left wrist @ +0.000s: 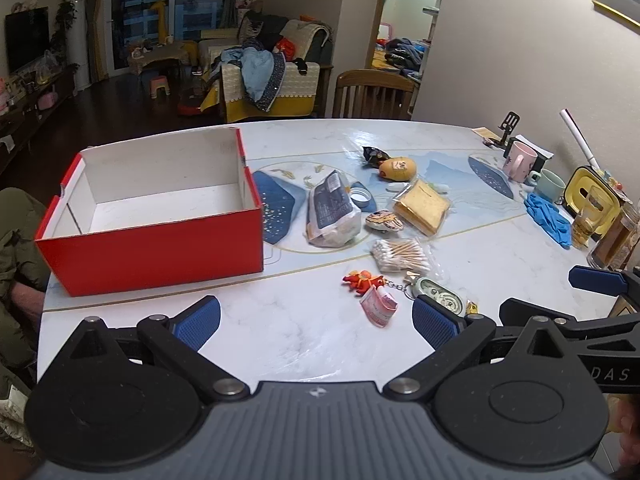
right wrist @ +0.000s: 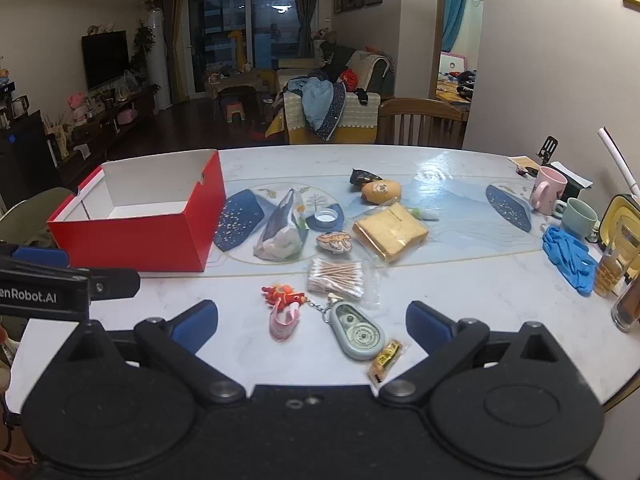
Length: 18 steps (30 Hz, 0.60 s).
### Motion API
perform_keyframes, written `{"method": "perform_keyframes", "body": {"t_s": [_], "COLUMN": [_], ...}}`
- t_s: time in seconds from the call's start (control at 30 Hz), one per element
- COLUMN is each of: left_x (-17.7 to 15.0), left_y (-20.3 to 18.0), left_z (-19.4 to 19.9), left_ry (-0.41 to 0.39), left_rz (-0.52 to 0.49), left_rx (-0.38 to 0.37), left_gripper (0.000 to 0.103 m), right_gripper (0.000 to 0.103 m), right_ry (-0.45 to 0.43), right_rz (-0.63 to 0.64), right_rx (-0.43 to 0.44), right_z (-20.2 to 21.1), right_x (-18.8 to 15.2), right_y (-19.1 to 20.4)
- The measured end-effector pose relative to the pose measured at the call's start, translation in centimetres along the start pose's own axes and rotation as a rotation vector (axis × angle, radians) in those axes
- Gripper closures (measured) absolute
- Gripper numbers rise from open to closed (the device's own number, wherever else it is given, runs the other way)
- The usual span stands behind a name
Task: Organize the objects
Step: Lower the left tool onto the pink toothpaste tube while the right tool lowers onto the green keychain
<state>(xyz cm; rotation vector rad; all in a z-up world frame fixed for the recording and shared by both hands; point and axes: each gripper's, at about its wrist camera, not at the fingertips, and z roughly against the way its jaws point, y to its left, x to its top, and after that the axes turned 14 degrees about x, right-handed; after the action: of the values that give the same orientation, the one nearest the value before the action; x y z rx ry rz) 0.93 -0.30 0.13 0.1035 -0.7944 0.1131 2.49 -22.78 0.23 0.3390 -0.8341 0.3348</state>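
Warm indoor light falls from overhead, and both views are fairly bright and sharp at the middle. The glossy bench (right wrist: 460,280) throws white glare near its far edge, right of centre. Shadows under the things are soft and short. The window (right wrist: 248,32) is dark and mirrors a ceiling lamp. Fisheye distortion bows the bench's edges and the walls; corners darken.
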Motion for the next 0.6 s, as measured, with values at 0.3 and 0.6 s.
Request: {"method": "perform_keyframes", "body": {"t_s": [0.3,0.6], "left_x": [0.8,1.7], "left_y": [-1.6,-4.0], "left_z": [-1.7,-7.1], "left_ry": [0.020,0.069], "left_rz": [-0.010,-0.050], "left_rx": [-0.011,-0.009], "left_gripper": [0.000,0.000], "right_gripper": [0.003,0.008], "right_ry": [0.025,0.108], "right_rz": [0.000,0.016], "right_rx": [-0.003,-0.042], "right_z": [-0.9,-4.5], "right_x": [0.3,-0.1], "right_y": [-1.9,-7.1]}}
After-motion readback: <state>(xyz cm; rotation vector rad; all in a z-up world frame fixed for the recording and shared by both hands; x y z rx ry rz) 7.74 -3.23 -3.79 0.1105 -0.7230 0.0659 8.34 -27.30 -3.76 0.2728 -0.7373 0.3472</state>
